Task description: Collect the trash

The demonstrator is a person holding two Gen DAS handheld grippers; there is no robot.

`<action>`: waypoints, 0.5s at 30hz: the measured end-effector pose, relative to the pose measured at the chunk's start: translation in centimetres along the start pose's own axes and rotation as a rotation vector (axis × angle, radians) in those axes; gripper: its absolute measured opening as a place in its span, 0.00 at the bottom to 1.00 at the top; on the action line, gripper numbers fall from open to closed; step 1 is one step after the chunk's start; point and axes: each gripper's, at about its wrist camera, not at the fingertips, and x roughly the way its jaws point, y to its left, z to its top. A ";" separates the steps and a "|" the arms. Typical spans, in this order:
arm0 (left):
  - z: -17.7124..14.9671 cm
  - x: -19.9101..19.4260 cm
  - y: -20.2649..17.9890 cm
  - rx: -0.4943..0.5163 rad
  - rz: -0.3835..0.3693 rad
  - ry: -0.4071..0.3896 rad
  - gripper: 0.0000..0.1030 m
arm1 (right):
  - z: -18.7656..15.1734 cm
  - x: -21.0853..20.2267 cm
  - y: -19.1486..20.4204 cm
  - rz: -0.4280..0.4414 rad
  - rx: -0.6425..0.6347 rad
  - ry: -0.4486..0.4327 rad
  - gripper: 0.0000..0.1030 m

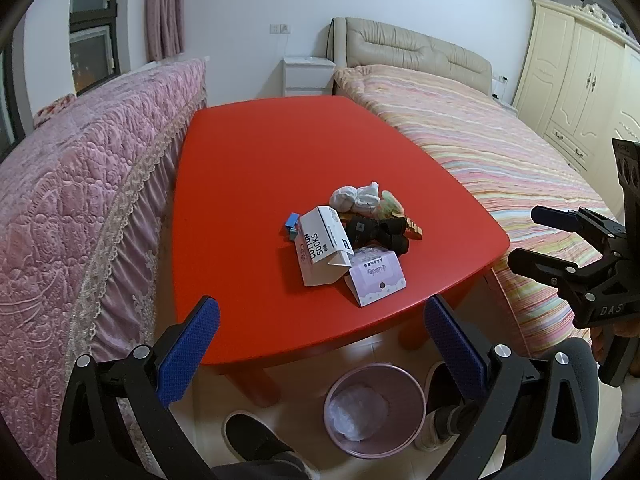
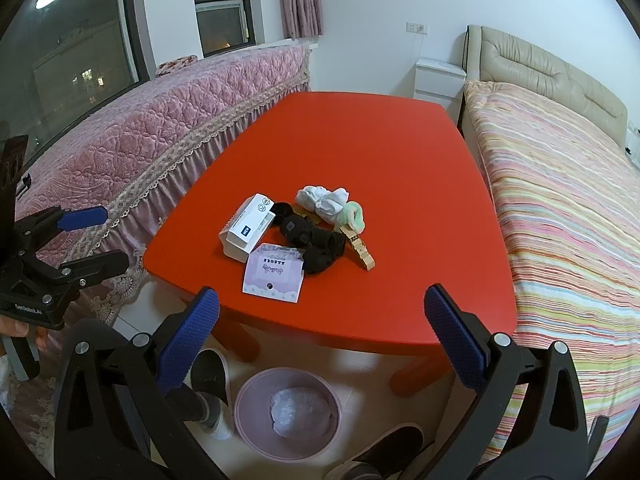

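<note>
Nearest, on the floor under the table's front edge, sits the pink bin (image 2: 287, 412) with a crumpled clear wrapper inside, and above it the left gripper (image 1: 320, 344) and right gripper (image 2: 320, 340) both hang empty, jaws spread wide. Farther on, the red table (image 1: 248, 184) carries the trash — a white sock box (image 1: 322, 246) and a pink packet (image 1: 376, 280) — touching black socks (image 1: 378, 232), with white socks (image 1: 356, 196) behind. The risk, I judge, is a wide grab pinching a sock along with the cardboard — they lie so close.
</note>
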 end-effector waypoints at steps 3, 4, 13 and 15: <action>0.0 0.3 0.1 -0.003 -0.004 0.009 0.94 | 0.2 0.4 -0.2 0.000 -0.006 0.008 0.97; 0.2 0.6 0.2 -0.007 -0.006 0.017 0.94 | 0.2 0.6 -0.3 -0.002 -0.008 0.011 0.97; 2.2 3.3 1.2 -0.050 -0.057 0.081 0.94 | 1.8 3.8 -2.3 0.013 -0.049 0.081 0.97; 3.0 3.9 1.4 -0.058 -0.068 0.093 0.94 | 2.2 4.9 -2.9 0.021 -0.055 0.107 0.97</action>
